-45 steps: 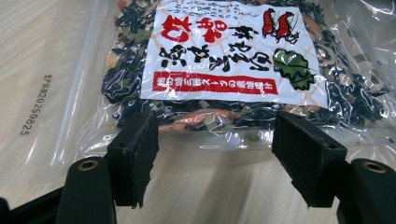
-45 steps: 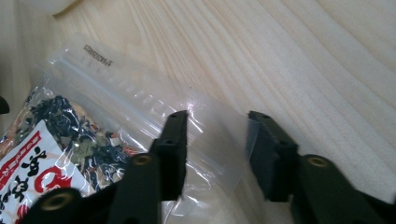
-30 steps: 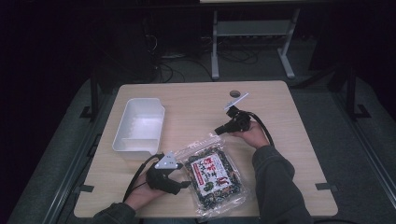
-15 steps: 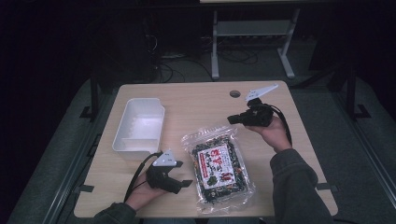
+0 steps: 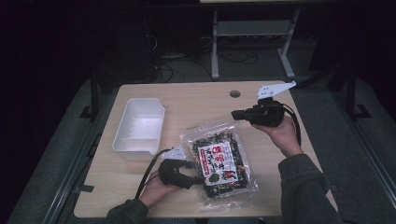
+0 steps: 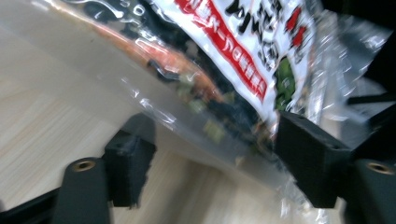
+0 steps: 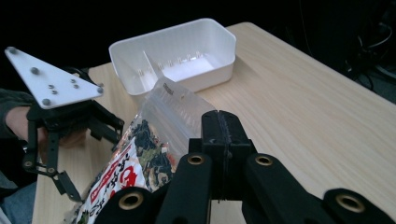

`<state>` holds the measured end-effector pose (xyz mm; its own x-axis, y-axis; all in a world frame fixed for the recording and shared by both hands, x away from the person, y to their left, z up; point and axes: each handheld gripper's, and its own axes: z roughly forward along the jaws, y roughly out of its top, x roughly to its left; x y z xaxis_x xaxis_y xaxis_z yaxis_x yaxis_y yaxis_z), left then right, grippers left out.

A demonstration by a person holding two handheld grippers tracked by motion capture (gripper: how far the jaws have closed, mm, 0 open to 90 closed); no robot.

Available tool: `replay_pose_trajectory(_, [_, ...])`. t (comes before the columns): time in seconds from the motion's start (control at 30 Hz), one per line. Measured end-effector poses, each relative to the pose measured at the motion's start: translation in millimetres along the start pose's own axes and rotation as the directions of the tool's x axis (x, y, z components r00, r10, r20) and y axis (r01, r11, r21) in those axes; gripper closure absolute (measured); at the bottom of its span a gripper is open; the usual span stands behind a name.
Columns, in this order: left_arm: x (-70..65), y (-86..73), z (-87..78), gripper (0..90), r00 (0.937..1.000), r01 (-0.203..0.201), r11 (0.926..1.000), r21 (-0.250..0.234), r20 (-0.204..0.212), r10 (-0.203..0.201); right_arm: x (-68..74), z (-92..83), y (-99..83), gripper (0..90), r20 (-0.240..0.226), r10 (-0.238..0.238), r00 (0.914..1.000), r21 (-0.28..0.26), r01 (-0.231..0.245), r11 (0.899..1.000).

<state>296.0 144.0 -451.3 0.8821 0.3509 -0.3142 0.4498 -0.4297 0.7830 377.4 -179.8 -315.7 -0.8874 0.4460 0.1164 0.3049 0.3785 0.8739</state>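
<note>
Both left gripper (image 6: 210, 172) fingers, closing, straddle the snack bag's (image 6: 243, 70) edge, pads apart.

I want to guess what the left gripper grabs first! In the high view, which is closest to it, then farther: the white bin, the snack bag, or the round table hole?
1. Snack bag: right at the left gripper.
2. White bin: up-left.
3. Table hole: far edge.

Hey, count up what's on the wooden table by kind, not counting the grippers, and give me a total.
Clear plastic snack bag with a red and white label: 1
White plastic divided bin: 1
Total: 2, both on the light wooden table.
</note>
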Motion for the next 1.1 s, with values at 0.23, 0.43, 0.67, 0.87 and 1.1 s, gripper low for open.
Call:
replay_pose_trajectory(0.23, [0.8, 5.0, -15.5, 61.8, 0.9977, 0.021, 0.9942, -0.105, 0.066, -0.014, 7.8, -14.1, 1.1, 90.0, 0.005, -0.008, 1.0, -0.067, 0.009, 0.998])
replay_pose_trajectory(0.43, [-4.3, 10.3, -23.9, 72.1, 0.9978, -0.027, 0.9923, -0.121, 0.057, 0.034, 9.1, -25.9, -4.8, 89.8, -0.001, 0.003, 1.0, -0.091, -0.003, 0.996])
replay_pose_trajectory(0.67, [-6.5, 12.7, -29.6, 74.0, 0.997, -0.07, 0.9909, -0.115, 0.025, 0.073, 6.5, -32.1, -14.9, 63.4, -0.059, 0.039, 0.9975, -0.102, -0.045, 0.994])
replay_pose_trajectory(0.87, [-7.5, 13.3, -32.2, 74.1, 0.9958, -0.087, 0.99, -0.111, 0.017, 0.09, 8.2, -19.7, -34.0, 33.9, -0.103, 0.075, 0.9918, -0.051, -0.08, 0.995])
replay_pose_trajectory(1.1, [-5.2, 12.7, -35.6, 74.0, 0.995, -0.098, 0.9894, -0.108, 0.01, 0.099, 13.7, -5.7, -52.5, 25.6, -0.164, 0.091, 0.9822, -0.008, -0.094, 0.996])
